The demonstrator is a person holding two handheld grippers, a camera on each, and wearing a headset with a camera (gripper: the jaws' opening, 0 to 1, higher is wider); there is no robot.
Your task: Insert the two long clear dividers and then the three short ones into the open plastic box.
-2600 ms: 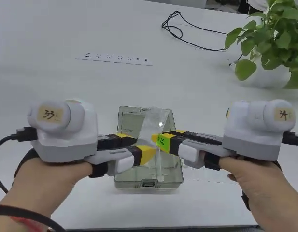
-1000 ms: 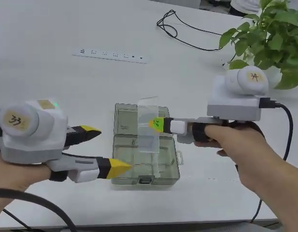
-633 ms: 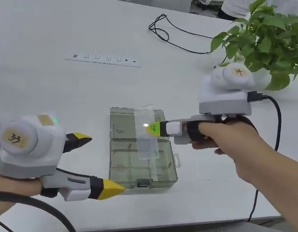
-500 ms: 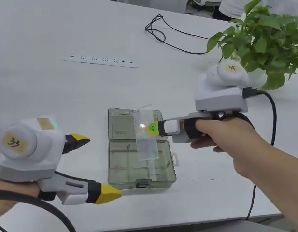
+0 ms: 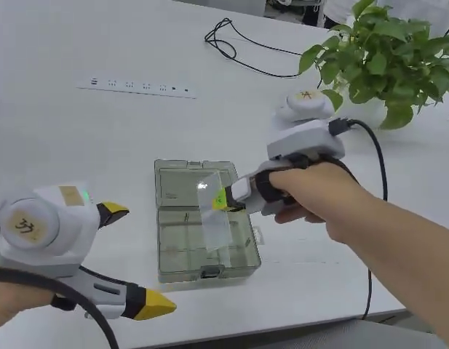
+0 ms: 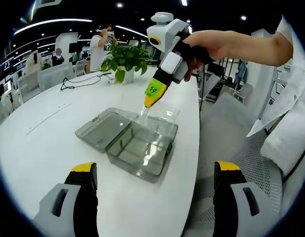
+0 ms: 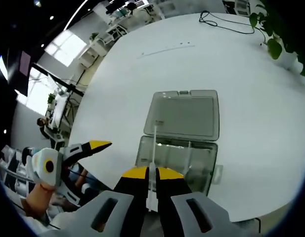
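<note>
Progress: early | my right gripper fingers clamp a clear divider over the open box | left gripper fingers spread, empty | seated dividers: possibly one, unclear.

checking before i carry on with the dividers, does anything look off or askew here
Nothing looks spilled or broken. The one thing askew is the clear divider: the right gripper pinches its top edge, and it hangs slanted over the open plastic box, not yet seated.
</note>
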